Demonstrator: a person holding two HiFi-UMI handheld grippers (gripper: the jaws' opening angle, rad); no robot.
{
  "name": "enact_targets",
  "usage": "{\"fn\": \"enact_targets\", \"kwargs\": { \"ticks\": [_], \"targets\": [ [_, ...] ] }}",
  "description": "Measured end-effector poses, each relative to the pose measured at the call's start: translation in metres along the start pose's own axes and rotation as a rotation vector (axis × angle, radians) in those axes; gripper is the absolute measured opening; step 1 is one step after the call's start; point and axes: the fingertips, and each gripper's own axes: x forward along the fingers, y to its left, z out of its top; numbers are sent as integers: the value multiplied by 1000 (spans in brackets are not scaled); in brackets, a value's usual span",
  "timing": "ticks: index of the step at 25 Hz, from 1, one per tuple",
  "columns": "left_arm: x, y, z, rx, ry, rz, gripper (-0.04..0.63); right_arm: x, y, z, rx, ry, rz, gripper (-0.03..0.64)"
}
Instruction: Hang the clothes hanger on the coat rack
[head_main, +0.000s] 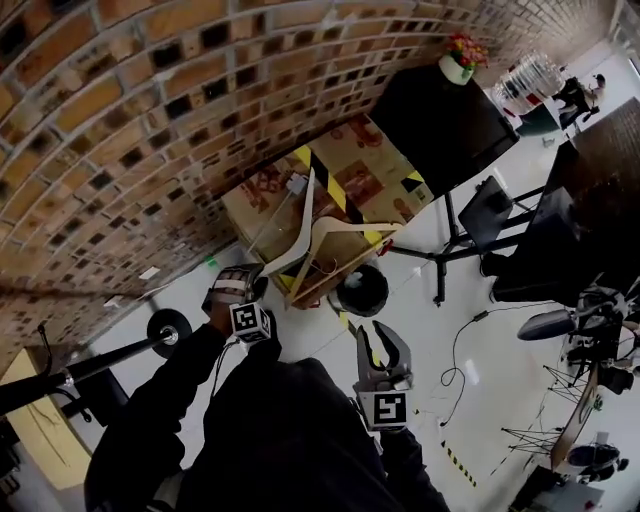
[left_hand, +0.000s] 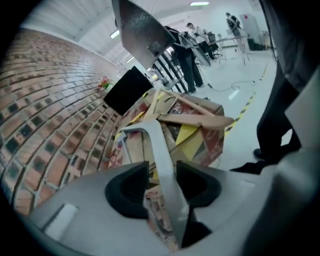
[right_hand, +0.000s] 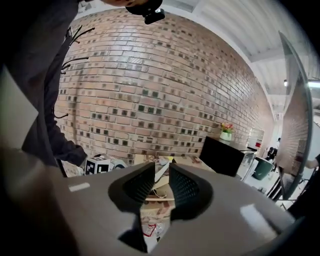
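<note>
Down by the brick wall (head_main: 120, 120), a pale clothes hanger (head_main: 330, 235) lies tilted on top of a cardboard box (head_main: 370, 170) striped with yellow and black tape, its hook end lost among the clutter of the box. Both of the person's arms come up from the bottom of the head view in black sleeves. The left arm is stretched out toward the box, and the left gripper (head_main: 250, 285) tips steeply downward with its marker cube turned toward the camera. In the left gripper view its jaws stand spread wide with one arm of the hanger (left_hand: 160, 150) running up between them (a strip of box shows beside the left pad, so the pads do not press on it). The right arm is bent and held back, with the right gripper (head_main: 380, 335) nearer level over the white floor (head_main: 500, 350) and pointing at the box. Its jaws are partly apart with nothing between them; the hanger shows only far off through the gap (right_hand: 161, 172). A black table (head_main: 440, 120) with a flower pot (head_main: 460, 55) stands beyond the box.
</note>
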Motion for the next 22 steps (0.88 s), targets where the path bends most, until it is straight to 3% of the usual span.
{"fn": "enact_targets", "kwargs": {
  "ticks": [4,8,12,19,22],
  "targets": [
    [17,-2,-6,20,48,-13,186,29,0,9,-39,8,44,95],
    [32,0,-7,9,66,44,157,46,-3,19,-74,-18,79,95],
    [9,16,2,-94,55,59,126,56,-2,31,-92,-80,129,94],
    [-9,24,-10,-135,88,76,123,79,3,41,-134,-123,271,89],
    [-30,37,-4,-262,78,72,121,86,-1,45,-133,-155,329,87]
  ]
}}
